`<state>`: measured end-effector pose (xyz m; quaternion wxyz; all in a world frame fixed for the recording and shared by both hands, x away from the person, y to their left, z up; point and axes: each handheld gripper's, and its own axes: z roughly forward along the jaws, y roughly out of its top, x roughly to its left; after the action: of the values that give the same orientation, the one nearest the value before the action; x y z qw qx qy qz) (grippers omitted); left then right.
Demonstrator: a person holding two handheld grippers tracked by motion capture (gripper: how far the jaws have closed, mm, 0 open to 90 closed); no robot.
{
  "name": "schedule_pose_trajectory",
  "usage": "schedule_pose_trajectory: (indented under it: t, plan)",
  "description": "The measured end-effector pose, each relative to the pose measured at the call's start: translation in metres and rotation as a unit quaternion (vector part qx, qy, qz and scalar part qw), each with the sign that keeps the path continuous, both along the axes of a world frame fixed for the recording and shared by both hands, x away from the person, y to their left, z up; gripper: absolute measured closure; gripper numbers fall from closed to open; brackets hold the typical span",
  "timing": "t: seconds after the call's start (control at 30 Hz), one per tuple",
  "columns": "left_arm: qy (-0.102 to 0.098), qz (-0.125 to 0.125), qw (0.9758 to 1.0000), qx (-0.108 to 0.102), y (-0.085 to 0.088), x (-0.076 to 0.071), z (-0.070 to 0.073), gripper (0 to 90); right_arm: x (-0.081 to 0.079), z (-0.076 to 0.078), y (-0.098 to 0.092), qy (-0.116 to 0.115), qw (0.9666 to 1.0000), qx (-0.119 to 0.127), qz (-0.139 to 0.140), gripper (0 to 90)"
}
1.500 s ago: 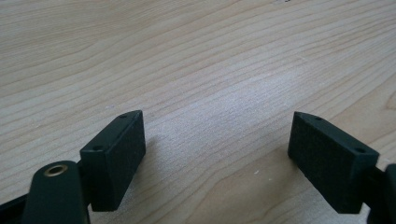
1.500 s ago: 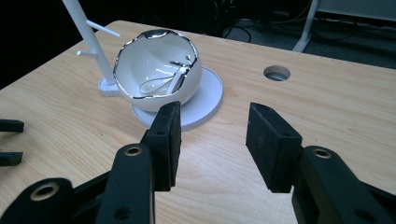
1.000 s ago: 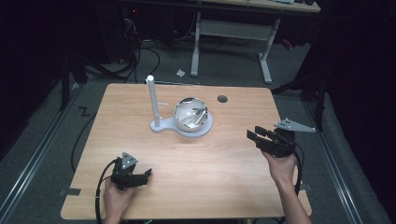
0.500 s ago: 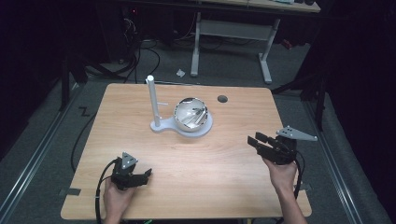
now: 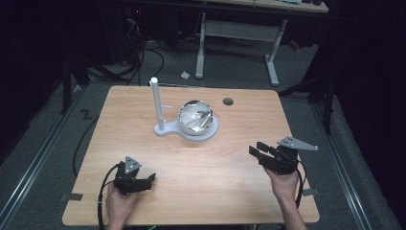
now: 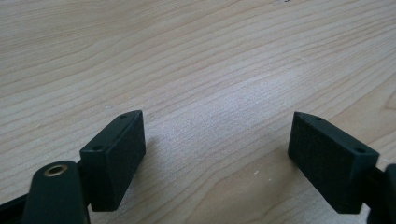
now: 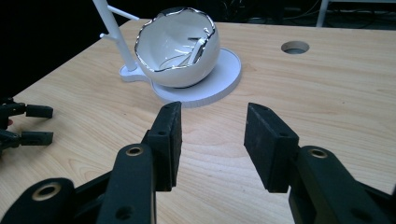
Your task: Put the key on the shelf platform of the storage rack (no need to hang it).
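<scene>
A white egg-shaped bowl [image 5: 196, 118] [image 7: 177, 49] with a jagged silver rim sits on a round white base [image 5: 210, 132] [image 7: 224, 77] at mid-table, with thin metal pieces inside. A white post [image 5: 157, 103] [image 7: 111, 28] rises from the base's left end. My left gripper [image 5: 147, 181] [image 6: 217, 158] rests low at the table's front left, open, bare wood between its jaws. My right gripper [image 5: 258, 151] [image 7: 212, 133] is at the front right, open and empty, pointing toward the bowl.
The light wood table [image 5: 143, 143] has a round cable hole [image 5: 228, 101] [image 7: 295, 46] behind the bowl on the right. Cables trail from both grippers off the front edge. A desk frame [image 5: 239, 33] and dark floor lie beyond the far edge.
My right gripper has come down and drawn back toward the table's front edge, its grey top plate now lower. The left gripper has stayed where it was.
</scene>
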<state>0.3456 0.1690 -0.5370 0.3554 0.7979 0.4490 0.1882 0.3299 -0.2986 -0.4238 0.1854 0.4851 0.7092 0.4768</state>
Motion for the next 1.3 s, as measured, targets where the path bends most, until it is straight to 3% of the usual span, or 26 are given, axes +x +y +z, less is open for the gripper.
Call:
schedule_pose_trajectory:
  t: [0.57, 1.3]
  plan:
    - [0.000, 0.000, 1.0000, 0.001, 0.000, 0.000, 0.000, 19.5, -0.002, -0.021, 0.013, 0.009, 0.9999, 0.002, 0.010, 58.0]
    - [0.000, 0.000, 1.0000, 0.000, 0.000, 0.000, 0.000, 19.5, 0.005, -0.051, 0.037, 0.025, 0.9994, -0.017, 0.019, 56.6]
